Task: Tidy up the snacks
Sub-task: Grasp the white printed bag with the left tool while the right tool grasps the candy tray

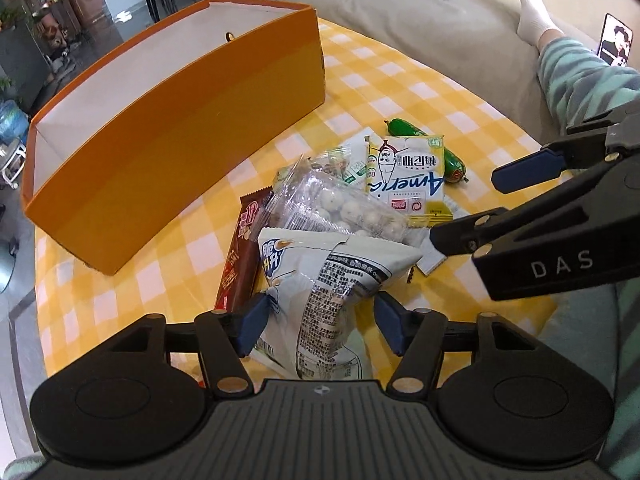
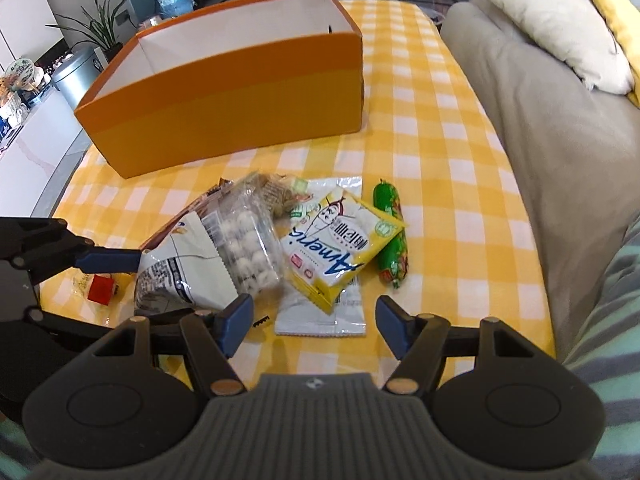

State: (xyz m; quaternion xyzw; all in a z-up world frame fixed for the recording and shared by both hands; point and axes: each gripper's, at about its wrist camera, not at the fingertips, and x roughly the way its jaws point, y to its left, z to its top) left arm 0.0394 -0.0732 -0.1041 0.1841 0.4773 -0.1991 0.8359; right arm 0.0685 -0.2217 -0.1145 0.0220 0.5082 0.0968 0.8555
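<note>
An open orange box (image 1: 160, 152) (image 2: 224, 120) with a bare white inside stands on the yellow checked tablecloth. In front of it lies a pile of snacks: a white printed bag (image 1: 320, 280) (image 2: 176, 276), a clear pack of white balls (image 1: 352, 208) (image 2: 248, 248), a yellow-white packet (image 1: 404, 172) (image 2: 340, 248), a green sausage (image 1: 452, 160) (image 2: 392, 240) and a brown bar (image 1: 240, 256). My left gripper (image 1: 320, 324) is open, its fingers either side of the white bag. My right gripper (image 2: 314, 328) is open and empty over a flat white packet (image 2: 320, 316), right of the pile.
A beige sofa (image 2: 540, 120) with cushions runs along the table's right side. A person's leg in striped trousers (image 1: 580, 76) rests there, with a phone (image 1: 616, 40) beside it. A small red object (image 2: 102, 288) lies on the cloth at the left.
</note>
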